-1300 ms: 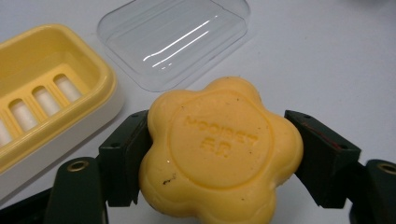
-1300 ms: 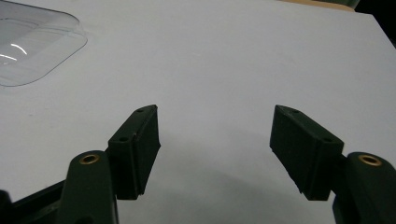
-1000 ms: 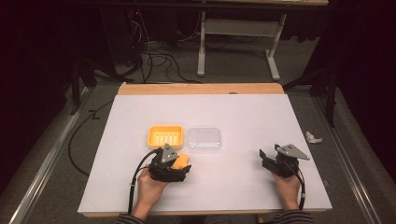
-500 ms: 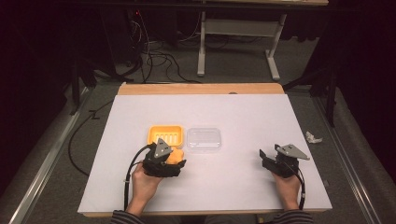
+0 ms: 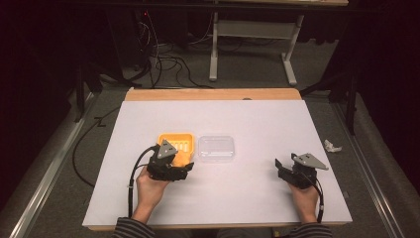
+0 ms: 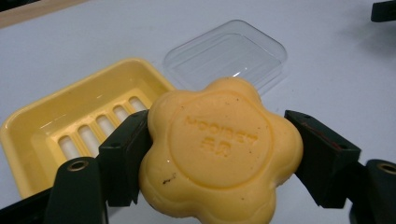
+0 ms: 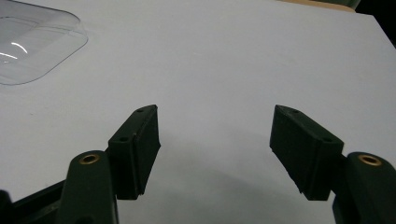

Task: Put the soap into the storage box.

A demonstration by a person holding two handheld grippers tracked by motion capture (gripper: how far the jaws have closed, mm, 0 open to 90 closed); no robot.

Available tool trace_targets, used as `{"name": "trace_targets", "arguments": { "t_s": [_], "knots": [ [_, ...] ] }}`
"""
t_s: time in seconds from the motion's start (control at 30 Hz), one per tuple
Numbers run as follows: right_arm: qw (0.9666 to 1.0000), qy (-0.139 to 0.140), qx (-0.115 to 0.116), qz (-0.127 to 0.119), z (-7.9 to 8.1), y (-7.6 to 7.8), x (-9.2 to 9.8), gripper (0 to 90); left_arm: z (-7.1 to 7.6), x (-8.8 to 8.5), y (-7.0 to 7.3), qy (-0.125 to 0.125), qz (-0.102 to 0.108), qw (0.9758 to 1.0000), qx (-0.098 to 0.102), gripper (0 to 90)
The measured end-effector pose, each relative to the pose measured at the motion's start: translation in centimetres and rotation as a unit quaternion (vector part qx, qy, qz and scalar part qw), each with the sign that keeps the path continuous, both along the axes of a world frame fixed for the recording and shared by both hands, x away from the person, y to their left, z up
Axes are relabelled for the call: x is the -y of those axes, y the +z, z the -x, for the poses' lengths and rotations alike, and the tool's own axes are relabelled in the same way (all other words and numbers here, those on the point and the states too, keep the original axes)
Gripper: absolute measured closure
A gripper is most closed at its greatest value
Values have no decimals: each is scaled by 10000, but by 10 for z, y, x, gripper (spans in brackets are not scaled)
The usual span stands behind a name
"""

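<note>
A flower-shaped yellow soap (image 6: 217, 151) is held between the jaws of the left tool (image 5: 174, 171), which press on its two sides; raised lettering is seen on its face. In the left gripper view the soap is seen in front of the yellow soap dish (image 6: 44, 135), whose slotted floor is bare. In the high view the left tool is placed at the near edge of that dish, just beside it, and the soap itself is hidden under the tool and the hand. The clear lid (image 5: 216, 148) is laid flat on the white tabletop (image 5: 257, 119), touching or almost touching the right side of the dish; which of the two cannot be told.

The task is judged to be about halfway: the soap is picked up, but it is not yet set in the dish, and the lid is not yet fitted. What is left, by this reading, is the lowering of the soap onto the slots, its release, and then the placing of the lid.

The right tool (image 7: 215, 140) is held wide with nothing between its jaws, low over the bare tabletop and well apart from the lid, a corner of which is seen at the upper left of the right gripper view.

Whether the soap is already above the dish's rim or just short of it cannot be settled. The lower edge of the soap is cut off, and the lettering is too faint to be read with certainty.
</note>
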State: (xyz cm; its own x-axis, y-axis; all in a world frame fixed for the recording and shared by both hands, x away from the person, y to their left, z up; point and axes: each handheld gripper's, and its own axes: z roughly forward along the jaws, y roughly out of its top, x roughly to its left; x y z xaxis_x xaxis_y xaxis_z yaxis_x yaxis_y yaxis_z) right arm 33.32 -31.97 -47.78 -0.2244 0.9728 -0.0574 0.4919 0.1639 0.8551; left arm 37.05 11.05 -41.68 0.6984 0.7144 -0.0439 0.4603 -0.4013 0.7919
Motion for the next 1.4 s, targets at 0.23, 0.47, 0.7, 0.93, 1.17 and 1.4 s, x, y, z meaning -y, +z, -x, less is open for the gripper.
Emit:
{"name": "trace_targets", "arguments": {
  "t_s": [0.23, 0.47, 0.7, 0.93, 1.17, 1.4],
  "knots": [
    [10000, 3, 12, 27, 0, 0, 0, 335, -7, -6, 3, 134, 8, 9999, 3, 272],
    [10000, 4, 7, 38, 0, 0, 0, 336, -17, -12, 1, 416, 28, 9991, -117, 272],
    [10000, 2, 6, 29, 0, 0, 0, 336, -25, -18, -2, 574, 110, 9981, -210, 272],
    [10000, 3, 7, 40, 0, 0, 0, 336, -32, -20, -4, 638, 56, 9976, -256, 272],
    [10000, -21, 0, 59, 0, 0, -1, 337, -35, -18, -4, 703, -149, 9972, -186, 272],
    [10000, -22, 0, 67, 0, 0, -1, 337, -44, -15, -1, 706, -189, 9971, -199, 272]
  ]
}}
